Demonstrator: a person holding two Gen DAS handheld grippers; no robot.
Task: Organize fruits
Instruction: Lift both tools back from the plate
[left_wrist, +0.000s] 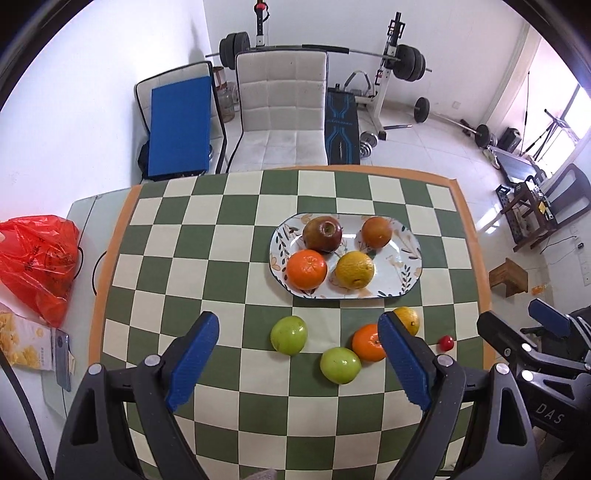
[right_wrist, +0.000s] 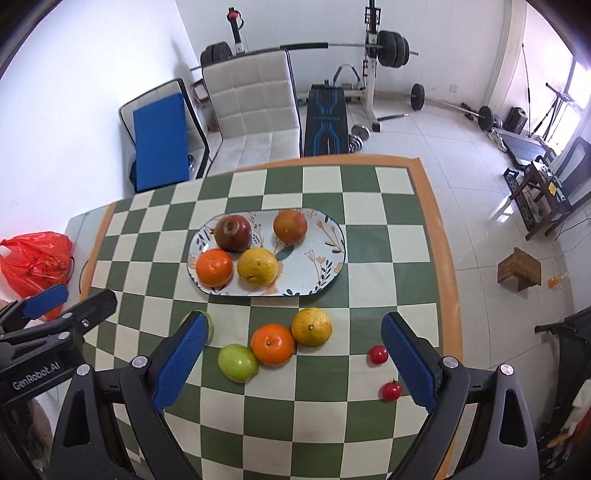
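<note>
A patterned oval plate (left_wrist: 402, 269) (right_wrist: 317, 266) holds a dark red apple (left_wrist: 322, 233) (right_wrist: 233, 233), a reddish orange (left_wrist: 376, 232) (right_wrist: 290, 226), an orange tangerine (left_wrist: 306, 269) (right_wrist: 214, 268) and a yellow citrus (left_wrist: 354, 269) (right_wrist: 257, 266). On the checked cloth in front lie two green apples (left_wrist: 289, 335) (left_wrist: 340, 364) (right_wrist: 238, 362), a tangerine (left_wrist: 366, 342) (right_wrist: 273, 344), a yellow citrus (left_wrist: 409, 319) (right_wrist: 311, 327) and two cherry tomatoes (right_wrist: 378, 355) (right_wrist: 391, 391). My left gripper (left_wrist: 297, 332) is open above the loose fruit. My right gripper (right_wrist: 293, 332) is open, also empty.
A red plastic bag (left_wrist: 37, 258) (right_wrist: 33, 262) and a snack box (left_wrist: 26, 343) lie left of the cloth. A white chair (left_wrist: 280, 110) stands behind the table. Gym weights and a wooden stool (right_wrist: 519, 273) are on the floor beyond.
</note>
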